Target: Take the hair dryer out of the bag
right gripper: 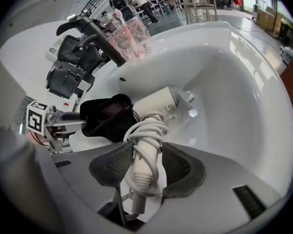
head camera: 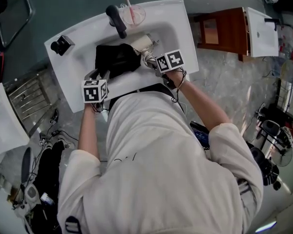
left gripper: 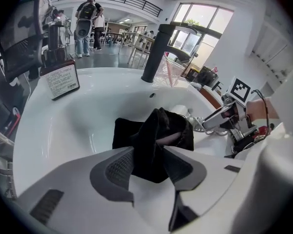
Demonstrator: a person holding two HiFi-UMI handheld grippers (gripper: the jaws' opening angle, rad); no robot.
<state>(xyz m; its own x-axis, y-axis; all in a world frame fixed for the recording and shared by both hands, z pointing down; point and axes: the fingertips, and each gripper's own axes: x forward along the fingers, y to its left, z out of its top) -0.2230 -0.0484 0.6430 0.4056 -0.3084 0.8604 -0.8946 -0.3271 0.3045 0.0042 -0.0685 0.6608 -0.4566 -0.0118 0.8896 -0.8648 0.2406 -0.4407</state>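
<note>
A black cloth bag [head camera: 116, 58] lies in the white sink [head camera: 185, 38]. The white hair dryer [right gripper: 154, 106] lies beside the bag's mouth, with its cord wound round the handle. My right gripper [right gripper: 145, 167] is shut on that wrapped handle, and its barrel [head camera: 142, 43] points to the back of the basin. My left gripper [left gripper: 149, 165] is open at the bag's near edge. A fold of the bag [left gripper: 154, 135] stands loosely between its pads. The bag hides the dryer's rear end, so I cannot tell whether it is still inside.
A black faucet [head camera: 116, 18] stands at the back of the sink, next to a pink cup with a toothbrush [head camera: 133, 14]. A black dispenser [head camera: 62, 44] sits on the left rim. A wooden cabinet [head camera: 219, 30] stands to the right. Cables and gear lie on the floor at the left.
</note>
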